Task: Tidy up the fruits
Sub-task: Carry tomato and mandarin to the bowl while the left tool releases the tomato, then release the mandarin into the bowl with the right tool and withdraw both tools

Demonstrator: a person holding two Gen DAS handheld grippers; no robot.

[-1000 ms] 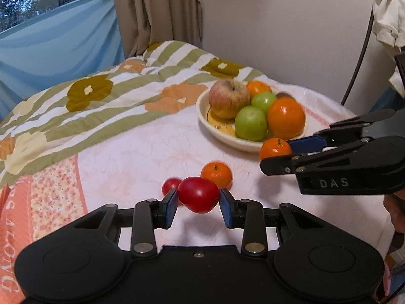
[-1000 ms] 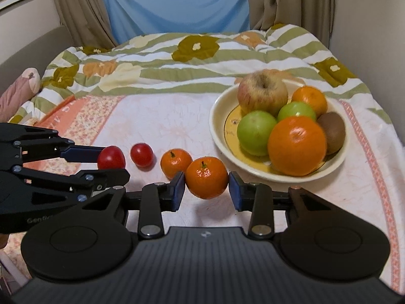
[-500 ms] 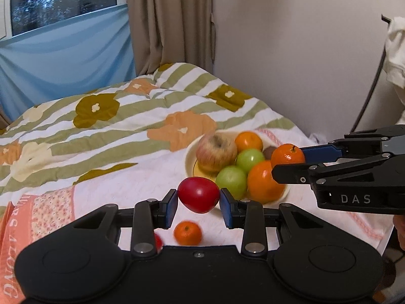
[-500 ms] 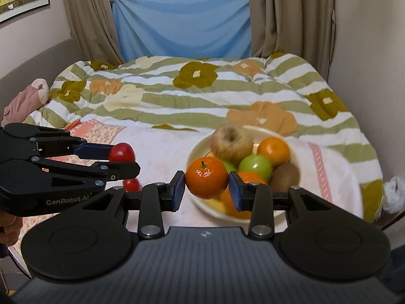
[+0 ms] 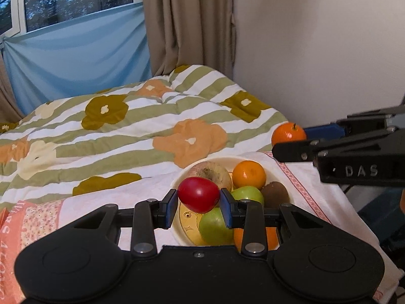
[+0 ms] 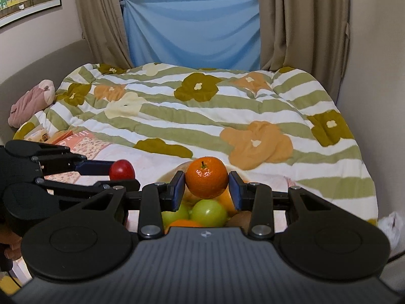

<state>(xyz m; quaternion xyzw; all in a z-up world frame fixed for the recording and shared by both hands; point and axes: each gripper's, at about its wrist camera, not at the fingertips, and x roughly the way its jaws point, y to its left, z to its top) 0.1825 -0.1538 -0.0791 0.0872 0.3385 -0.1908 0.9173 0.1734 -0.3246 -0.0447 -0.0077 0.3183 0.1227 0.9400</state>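
Fruits in hand: red fruit [image 5: 198,197] sat clamped between the blue pads of the left gripper [image 5: 198,204]; mandarin [image 6: 206,177] sat clamped in the right gripper [image 6: 206,190], pads on its two sides.
Position: both were held in the air over the bowl [image 5: 177,182], which rested on the bed [image 5: 141,131].
Bowl contents: green apples [image 5: 215,225], an orange [image 5: 249,174], a kiwi [image 5: 276,193] and a russet apple [image 5: 215,172], already piled close.
Handling, red fruit: looked smooth, glossy and light; probably slippery, so a grip across its widest middle seemed safest.
Handling, mandarin: dimpled peel likely gave better hold, but soft flesh could bruise under a hard squeeze.
Risk: round fruit set on a full pile could roll off onto the soft bedding.
Beyond: striped flowered quilt [image 6: 202,106], then curtains [image 6: 298,17] and a blue cloth [image 6: 192,30] under the window.
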